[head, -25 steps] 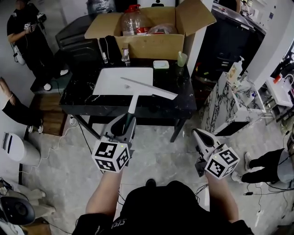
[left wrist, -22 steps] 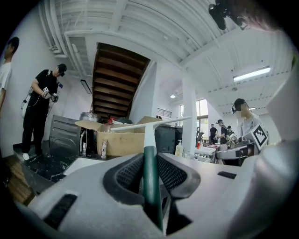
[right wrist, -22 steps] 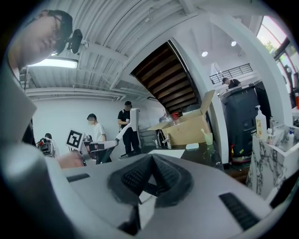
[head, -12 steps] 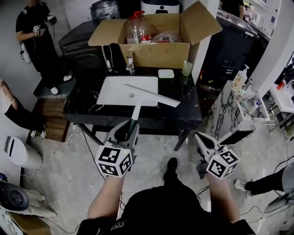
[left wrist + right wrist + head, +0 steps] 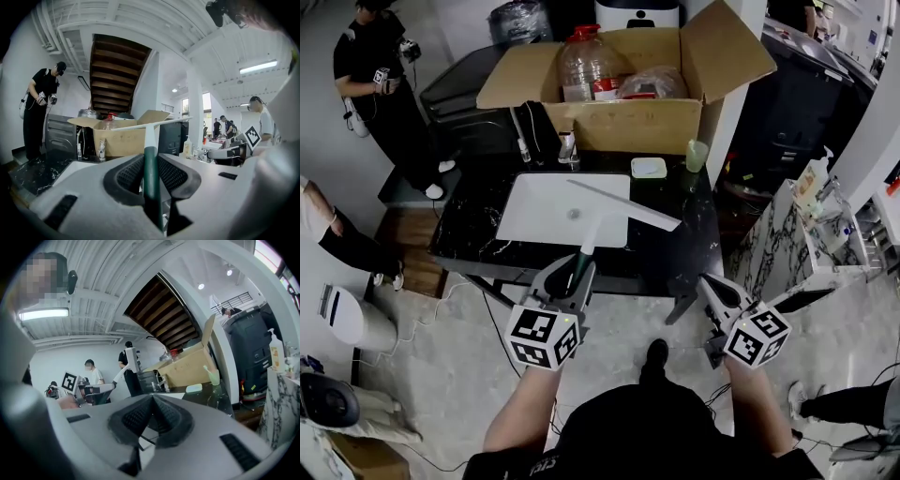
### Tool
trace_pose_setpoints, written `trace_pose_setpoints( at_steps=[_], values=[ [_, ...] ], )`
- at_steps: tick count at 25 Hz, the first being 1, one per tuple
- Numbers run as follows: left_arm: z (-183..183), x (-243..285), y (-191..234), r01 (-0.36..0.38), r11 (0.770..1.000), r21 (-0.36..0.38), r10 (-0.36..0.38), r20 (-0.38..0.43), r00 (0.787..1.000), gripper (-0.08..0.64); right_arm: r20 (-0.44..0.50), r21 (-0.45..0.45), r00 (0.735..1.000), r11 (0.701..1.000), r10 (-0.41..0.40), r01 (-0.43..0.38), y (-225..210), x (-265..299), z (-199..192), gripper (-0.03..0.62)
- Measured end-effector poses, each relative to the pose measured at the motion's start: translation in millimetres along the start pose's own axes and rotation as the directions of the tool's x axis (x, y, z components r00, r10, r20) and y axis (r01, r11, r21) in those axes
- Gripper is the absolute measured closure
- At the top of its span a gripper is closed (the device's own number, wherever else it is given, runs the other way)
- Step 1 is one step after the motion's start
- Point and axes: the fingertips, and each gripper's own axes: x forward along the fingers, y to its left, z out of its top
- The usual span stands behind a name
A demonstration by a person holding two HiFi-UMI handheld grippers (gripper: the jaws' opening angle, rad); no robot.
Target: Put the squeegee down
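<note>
My left gripper (image 5: pixel 151 161) is clamped on the dark green handle of the white-bladed squeegee (image 5: pixel 621 205), while my right gripper (image 5: pixel 152 398) has its 2 jaws together, empty. The blade hangs over the white rectangular panel (image 5: pixel 534 211) on the black marble table (image 5: pixel 680 255), so lowering and releasing remain.

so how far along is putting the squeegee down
Done: the squeegee is out over the white board on the black table. In hand: the left gripper is clamped on its green handle, and the blade looks raised off the surface. Left: lower it, open the gripper, let go. The right gripper is shut and empty.
</note>
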Motion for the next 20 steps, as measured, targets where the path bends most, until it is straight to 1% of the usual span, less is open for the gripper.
trace_pose_setpoints(
  at_steps=[5,10,13,16,20],
  values=[
    [2.0,59.8,12.1,-0.024,1.0,-0.012,0.023,-0.033,0.999,0.456,-0.035,0.008,0.999,1.0,0.026,-0.026,-48.6,37.1,12.5,0.586],
    [9.5,118.8,14.5,-0.039,0.999,-0.019,0.038,-0.053,0.998,0.456,-0.055,0.021,0.998,0.999,0.042,-0.041,-99.9,63.2,29.1,0.586],
    [11.6,143.3,17.1,-0.049,0.999,-0.009,0.049,-0.062,0.997,0.456,-0.055,0.02,0.996,0.998,0.064,-0.063,-117.6,72.0,37.0,0.586],
    [17.9,163.8,20.6,-0.052,0.999,-0.004,0.052,-0.054,0.997,0.456,-0.05,0.017,0.997,0.998,0.061,-0.06,-133.7,79.9,44.1,0.586],
    [19.0,181.7,22.1,-0.014,1.0,0.014,0.015,-0.07,0.997,0.456,-0.036,0.017,0.999,0.999,0.041,-0.04,-141.6,86.0,52.8,0.586]
  ],
)
